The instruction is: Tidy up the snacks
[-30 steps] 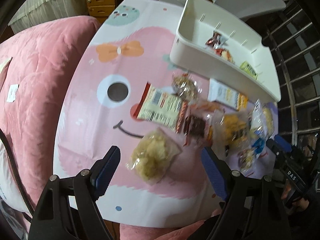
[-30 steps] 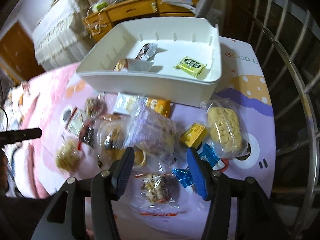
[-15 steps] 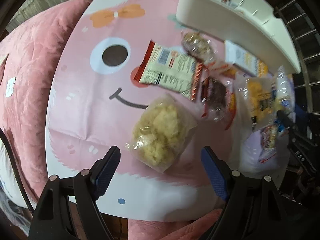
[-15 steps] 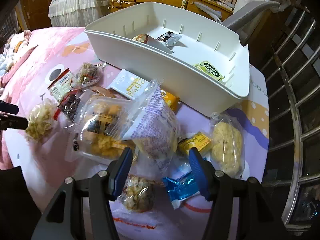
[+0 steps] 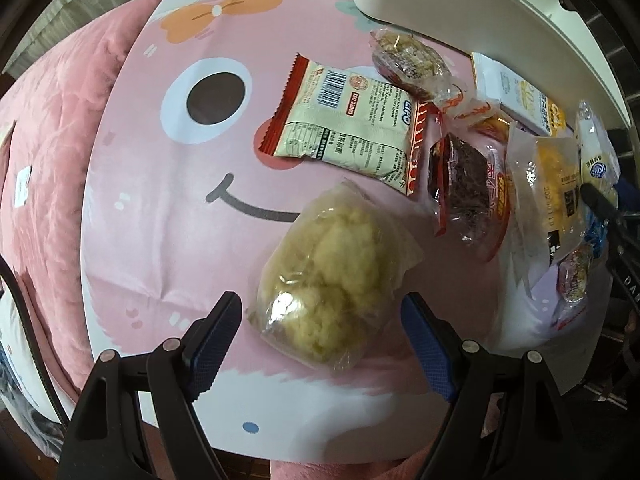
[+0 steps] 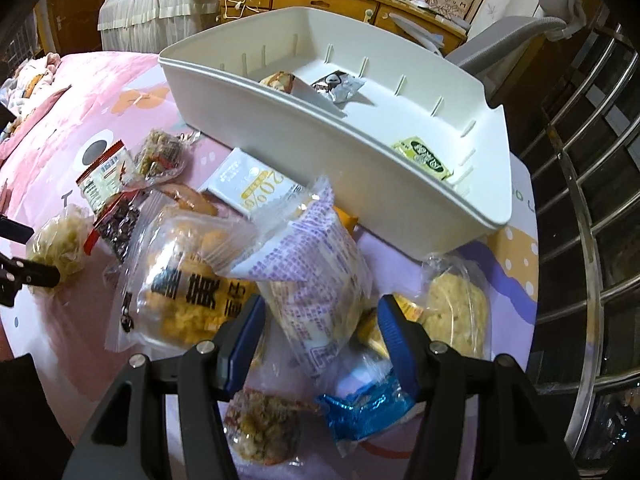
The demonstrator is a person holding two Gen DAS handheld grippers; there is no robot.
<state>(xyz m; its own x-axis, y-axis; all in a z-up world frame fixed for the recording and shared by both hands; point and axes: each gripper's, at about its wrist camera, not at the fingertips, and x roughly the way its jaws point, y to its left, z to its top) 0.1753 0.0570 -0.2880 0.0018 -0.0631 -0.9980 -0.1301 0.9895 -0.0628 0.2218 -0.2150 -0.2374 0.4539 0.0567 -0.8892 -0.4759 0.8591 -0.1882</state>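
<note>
Left wrist view: the left gripper (image 5: 321,322) is held wide open, pointing down over the pale yellow puffed snack (image 5: 330,280) in clear wrap, which lies on the pink cartoon mat (image 5: 160,208). The snack's near end sits between the blue pads, but neither pad is seen touching it, so nothing is gripped. The red-edged packet (image 5: 348,124) and the dark brownie pack (image 5: 466,190) lie just beyond, apart from the yellow snack. A clean pick is judged to need the pads brought down on either side of the bulk, not the loose film corner, and closed gently, since the contents look crumbly. The white bin (image 5: 460,8) shows only as a wall at the top edge. Right wrist view: the right gripper (image 6: 321,324) is held about half open, angled down over a crowded heap. The purple-printed packet (image 6: 320,280) stands propped between the pads; contact cannot be confirmed, so it is taken as not yet gripped. The bag of golden biscuits (image 6: 180,292) is touching it at left, the blue foil pack (image 6: 364,408) lies below. Closing is best done on the packet's body only, so neighbouring film is not caught. The bin is close behind, its dividers visible, with three small items already inside; most snacks remain on the mat.
</note>
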